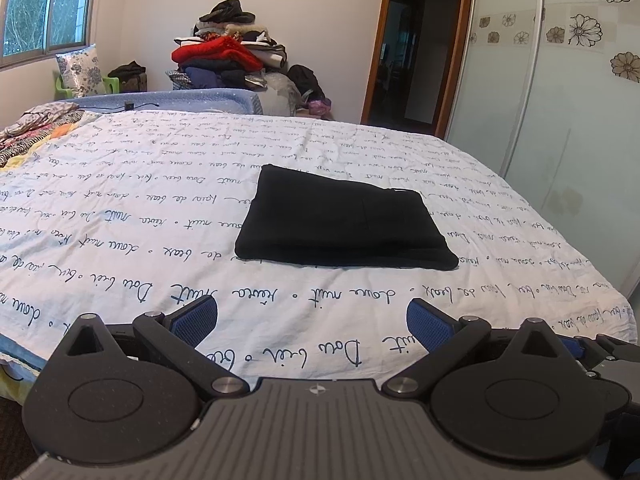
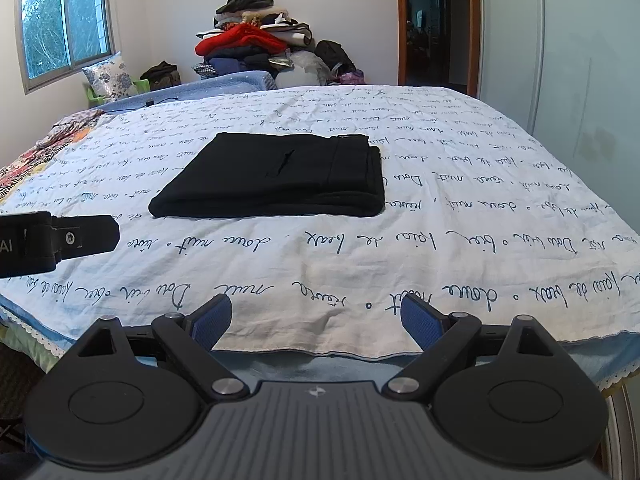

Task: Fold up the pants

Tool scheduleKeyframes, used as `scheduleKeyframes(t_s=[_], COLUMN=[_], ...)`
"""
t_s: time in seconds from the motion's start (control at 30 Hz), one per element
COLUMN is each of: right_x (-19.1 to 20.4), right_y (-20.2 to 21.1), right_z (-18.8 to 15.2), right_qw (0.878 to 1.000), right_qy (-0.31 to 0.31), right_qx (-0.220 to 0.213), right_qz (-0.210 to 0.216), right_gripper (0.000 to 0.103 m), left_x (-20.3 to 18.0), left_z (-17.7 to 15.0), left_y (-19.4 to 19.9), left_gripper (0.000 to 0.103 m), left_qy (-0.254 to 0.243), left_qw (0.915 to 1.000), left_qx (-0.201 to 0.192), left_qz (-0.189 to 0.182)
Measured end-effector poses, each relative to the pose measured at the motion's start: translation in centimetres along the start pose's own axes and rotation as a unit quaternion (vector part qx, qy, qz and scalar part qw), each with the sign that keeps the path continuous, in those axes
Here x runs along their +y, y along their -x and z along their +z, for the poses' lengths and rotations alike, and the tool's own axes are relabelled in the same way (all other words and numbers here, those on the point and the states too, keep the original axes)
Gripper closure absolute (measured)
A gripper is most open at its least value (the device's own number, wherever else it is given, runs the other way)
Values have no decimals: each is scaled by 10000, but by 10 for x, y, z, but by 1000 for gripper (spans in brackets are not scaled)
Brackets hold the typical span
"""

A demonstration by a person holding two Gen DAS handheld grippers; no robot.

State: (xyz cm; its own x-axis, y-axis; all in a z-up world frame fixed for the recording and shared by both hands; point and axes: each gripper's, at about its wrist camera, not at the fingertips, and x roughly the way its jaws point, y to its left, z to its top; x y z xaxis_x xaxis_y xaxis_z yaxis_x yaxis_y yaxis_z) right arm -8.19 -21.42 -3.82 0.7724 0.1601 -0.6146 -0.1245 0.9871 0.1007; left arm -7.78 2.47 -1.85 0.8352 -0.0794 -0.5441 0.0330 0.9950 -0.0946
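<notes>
Left claw (image 1: pixel 312 322) spread wide, empty, low over the near bed sheet (image 1: pixel 120 208). Right claw (image 2: pixel 316 320) just as wide apart, nothing held, at the bed's near hem. Black pants (image 2: pixel 276 178) flat mid-bed, stacked into a tidy rectangle, edges fairly square. Folding apparently complete; perhaps a final smoothing left. Open sheet on every side of the bundle, clothes pile (image 1: pixel 230 56) well beyond the far edge, wardrobe door (image 1: pixel 560 120) close along the right.
</notes>
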Motion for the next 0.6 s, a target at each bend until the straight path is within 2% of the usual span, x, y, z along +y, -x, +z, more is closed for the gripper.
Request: scheduleKeyframes(t_s=[0.2,0.27,0.4,0.53,0.6], right_x=[-2,-2,-3,-4,-5], right_y=[0,-1,-1,-1,-2], right_z=[-1,-1,-1,-1,-1], right_qw=[10000,10000,10000,10000,10000], right_qy=[-3,-15,-24,-36,-52], right_qx=[30,49,58,65,81], right_qz=[9,11,13,17,22], right_gripper=[11,11,11,11,11], left_x=[-1,-1,-1,-4,-4], left_z=[0,-1,-1,-1,-1], left_y=[-1,2,8,10,9], left_gripper=[1,1,5,9,7], left_qy=[-50,-69,-126,-208,-226], left_qw=[10000,9999,9993,9989,9990], left_qx=[20,-100,-323,-333,-326], left_qz=[53,87,-111,-239,-225])
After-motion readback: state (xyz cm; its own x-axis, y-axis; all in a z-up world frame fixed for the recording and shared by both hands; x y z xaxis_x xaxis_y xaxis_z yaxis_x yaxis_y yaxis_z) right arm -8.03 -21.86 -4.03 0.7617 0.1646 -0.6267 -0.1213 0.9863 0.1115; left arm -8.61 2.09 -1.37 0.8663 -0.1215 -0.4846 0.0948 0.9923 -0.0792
